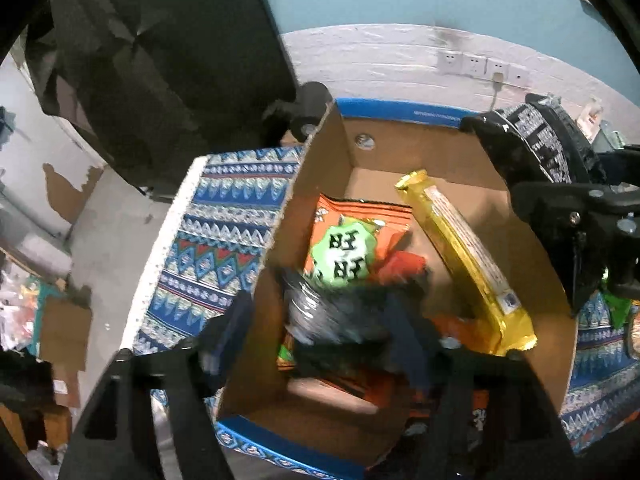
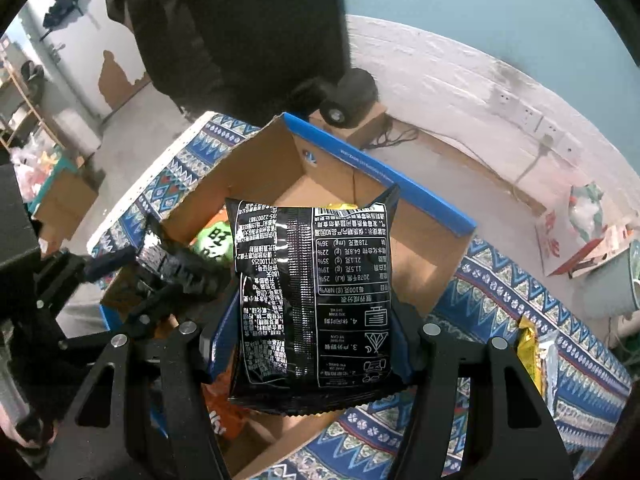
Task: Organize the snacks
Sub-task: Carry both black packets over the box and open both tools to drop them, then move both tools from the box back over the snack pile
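The right gripper (image 2: pixel 316 344) held a glossy black foil snack bag (image 2: pixel 316 296) between its jaws, above the open brown cardboard box (image 2: pixel 432 264). Light, crinkly and slippery, it probably wanted gripping by its sides. The left gripper (image 1: pixel 320 344) stood open, a blurred black packet (image 1: pixel 320 312) loose between its jaws.

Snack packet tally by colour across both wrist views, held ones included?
Black: 2, held black packet, loose black packet
Gold: 2, inner gold packet, outer gold packet
Orange: 1 clear, orange packet; more orange shows beneath, too hidden to count
Total: 5 at least
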`<control>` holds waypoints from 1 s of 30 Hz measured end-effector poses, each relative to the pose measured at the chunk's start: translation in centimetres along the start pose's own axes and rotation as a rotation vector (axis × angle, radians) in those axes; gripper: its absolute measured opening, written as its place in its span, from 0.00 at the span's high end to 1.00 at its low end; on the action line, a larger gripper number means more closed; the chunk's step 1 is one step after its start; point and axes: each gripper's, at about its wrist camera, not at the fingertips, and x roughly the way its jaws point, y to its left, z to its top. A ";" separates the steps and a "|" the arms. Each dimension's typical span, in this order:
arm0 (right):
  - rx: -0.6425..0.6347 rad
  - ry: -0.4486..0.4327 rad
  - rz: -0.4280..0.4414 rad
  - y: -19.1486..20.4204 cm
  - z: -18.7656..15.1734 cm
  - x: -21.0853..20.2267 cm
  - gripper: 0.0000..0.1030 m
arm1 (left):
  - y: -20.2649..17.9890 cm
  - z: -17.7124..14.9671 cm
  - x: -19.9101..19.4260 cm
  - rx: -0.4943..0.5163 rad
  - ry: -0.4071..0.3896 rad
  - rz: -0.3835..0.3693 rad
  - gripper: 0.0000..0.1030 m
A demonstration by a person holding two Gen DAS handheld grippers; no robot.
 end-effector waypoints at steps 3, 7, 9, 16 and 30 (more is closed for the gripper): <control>0.008 0.001 0.006 -0.2 0.0 0.0 0.39 | 0.0 0.1 -0.4 0.008 -0.014 0.015 0.25; 0.015 0.003 0.020 -0.3 0.0 0.2 0.39 | 0.2 0.2 -0.8 0.007 -0.025 0.016 0.25; 0.018 0.003 0.025 -0.3 0.1 0.2 0.38 | 0.3 0.2 -1.0 -0.002 -0.027 0.010 0.25; 0.028 -0.024 0.008 -1.0 -0.1 -0.8 0.25 | -0.1 0.5 -1.8 -0.012 -0.051 -0.014 0.25; 0.079 -0.023 -0.110 -6.0 -3.9 -4.4 0.24 | -5.3 0.6 -4.9 0.070 -0.073 -0.136 0.22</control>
